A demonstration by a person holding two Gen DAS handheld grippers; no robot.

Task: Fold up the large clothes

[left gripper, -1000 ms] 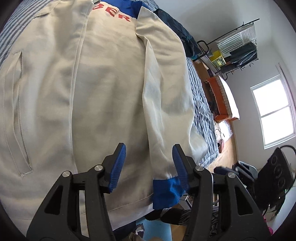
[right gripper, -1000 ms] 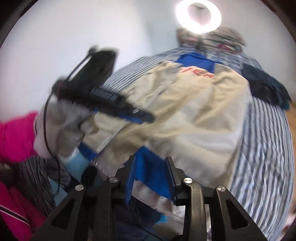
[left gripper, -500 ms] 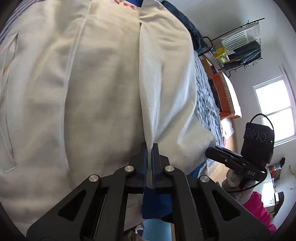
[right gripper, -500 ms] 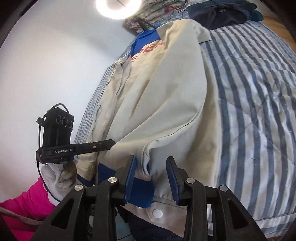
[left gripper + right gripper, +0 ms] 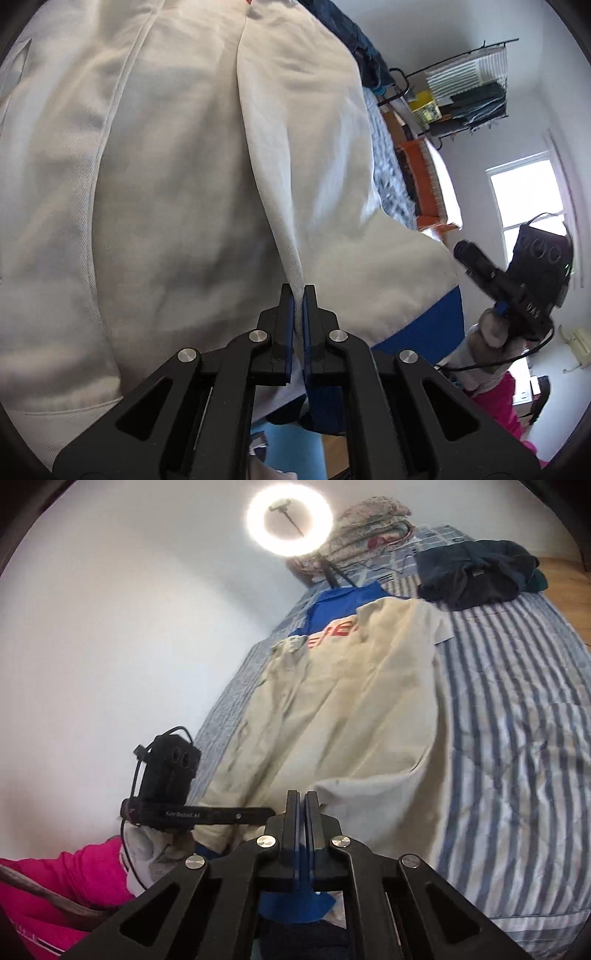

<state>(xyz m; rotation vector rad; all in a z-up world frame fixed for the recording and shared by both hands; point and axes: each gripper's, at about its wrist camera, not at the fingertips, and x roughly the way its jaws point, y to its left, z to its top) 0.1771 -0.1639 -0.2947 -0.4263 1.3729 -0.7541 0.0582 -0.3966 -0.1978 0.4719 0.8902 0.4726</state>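
Observation:
A cream jacket [image 5: 166, 184] with a blue collar and red letters lies spread on the striped bed [image 5: 517, 738]. My left gripper [image 5: 298, 291] is shut on a raised fold of the jacket's sleeve, and the blue cuff shows under its fingers. My right gripper [image 5: 303, 797] is shut on the jacket's [image 5: 351, 701] near corner, with the blue hem band pinched between its pads. That corner is lifted off the bed. Each gripper shows in the other's view: the left gripper [image 5: 271, 812] in a gloved hand, the right gripper [image 5: 460, 251] at the lifted corner.
A dark clothes pile [image 5: 476, 572] and a folded blanket [image 5: 369, 524] sit at the bed's far end under a ring light [image 5: 290, 518]. A clothes rack [image 5: 465, 92], an orange crate [image 5: 421, 166] and a window [image 5: 528, 199] stand beyond the bed. A pink sleeve [image 5: 55, 878] is close by.
The left gripper shut on the sleeve fold and sank closer to the jacket. The right gripper rolled, moved to the jacket's corner and shut on the blue hem.

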